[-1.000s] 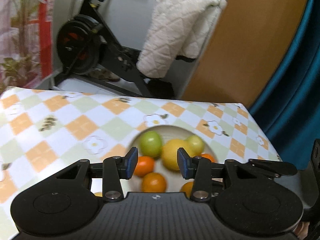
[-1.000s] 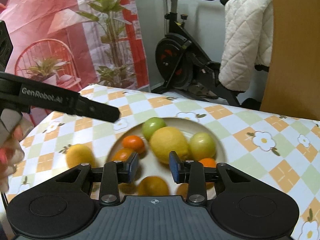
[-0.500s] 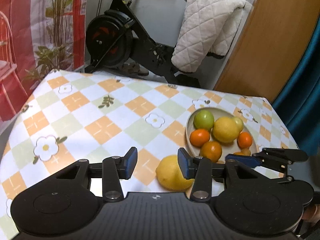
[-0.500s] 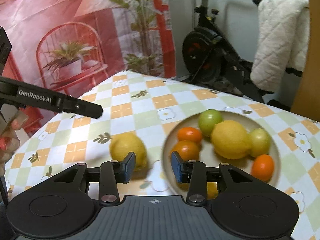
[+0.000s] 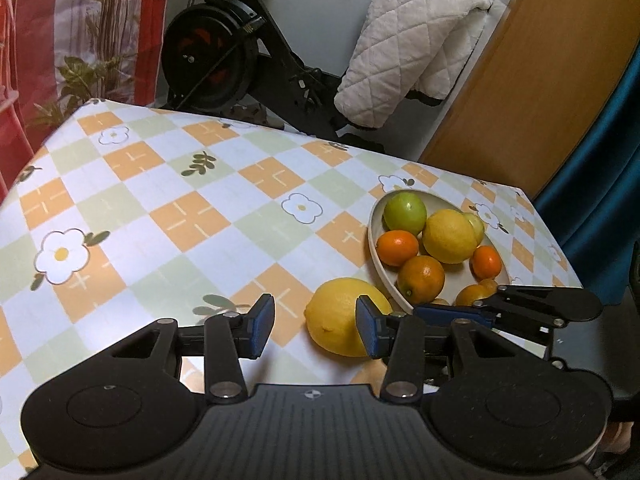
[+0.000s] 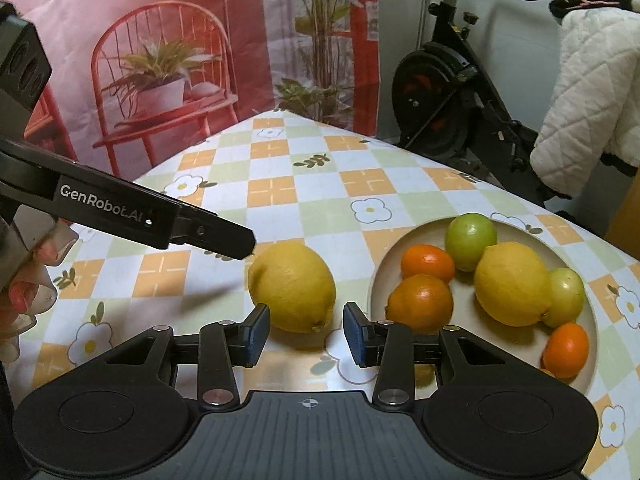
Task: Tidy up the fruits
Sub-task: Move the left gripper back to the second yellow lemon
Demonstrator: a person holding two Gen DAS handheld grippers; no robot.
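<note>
I see soft, even indoor light in both views, with short shadows under the lemon [image 6: 291,286], mild sheen on the bench [image 5: 168,216], sharp focus, and fisheye bending at the edges.

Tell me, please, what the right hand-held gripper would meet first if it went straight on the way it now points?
Most likely the loose lemon on the tablecloth: it lies just beyond the open right hand-held gripper, roughly centred between its pads. Depth is hard to judge, so it might touch the cloth just short of the lemon.

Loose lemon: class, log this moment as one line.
lemon: on tablecloth, beside plate | left claw: open, empty | right claw: opening, empty
</note>
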